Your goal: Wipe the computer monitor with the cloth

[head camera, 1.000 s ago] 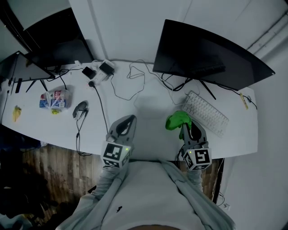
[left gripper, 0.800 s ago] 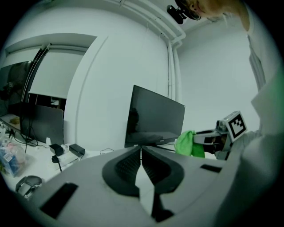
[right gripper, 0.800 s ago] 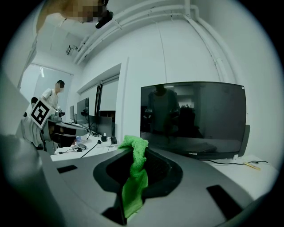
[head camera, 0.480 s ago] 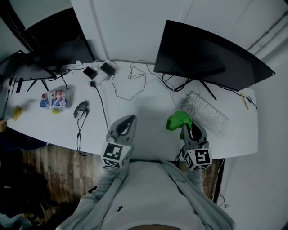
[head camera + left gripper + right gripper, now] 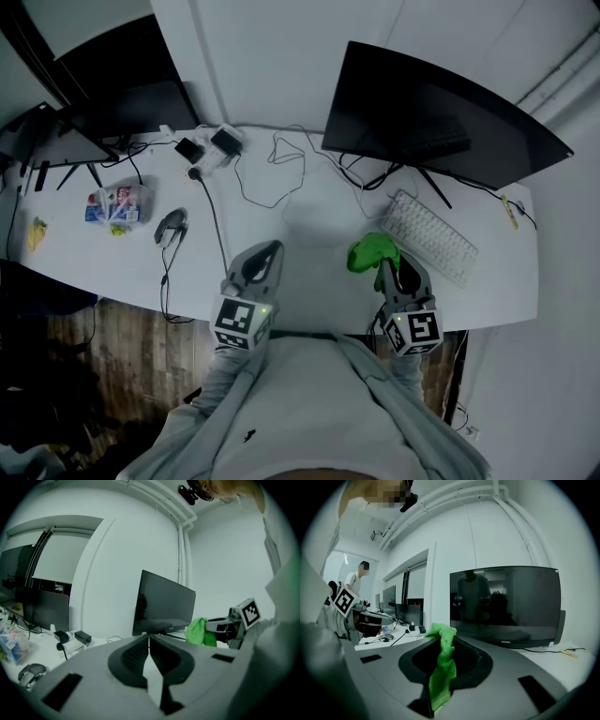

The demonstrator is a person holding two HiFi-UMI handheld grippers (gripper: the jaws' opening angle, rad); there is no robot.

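pinching green cloth [image 5: 372, 251] in right gripper [image 5: 389, 267], jaws clamped on it, fold sticking up past the tips and a tail hanging back through the gap. hovering low over near edge of white desk [image 5: 309, 202], just beside keyboard [image 5: 428, 236]. facing computer monitor [image 5: 441, 112] straight ahead and above the jaws, across the keyboard; screen dark, long axis running left-right, well apart from cloth, not touched yet. showing left gripper [image 5: 267, 251] jaws pressed together on nothing, sitting left of the right one and farther from the screen. judging right side nearer, so probably needs a reach forward and up, cloth flat to the panel, then sweeps along the long axis. spotting only one container-like thing: clear bag [image 5: 114, 204] at far left of desk, holding coloured packets, too small to read. wiping not begun.
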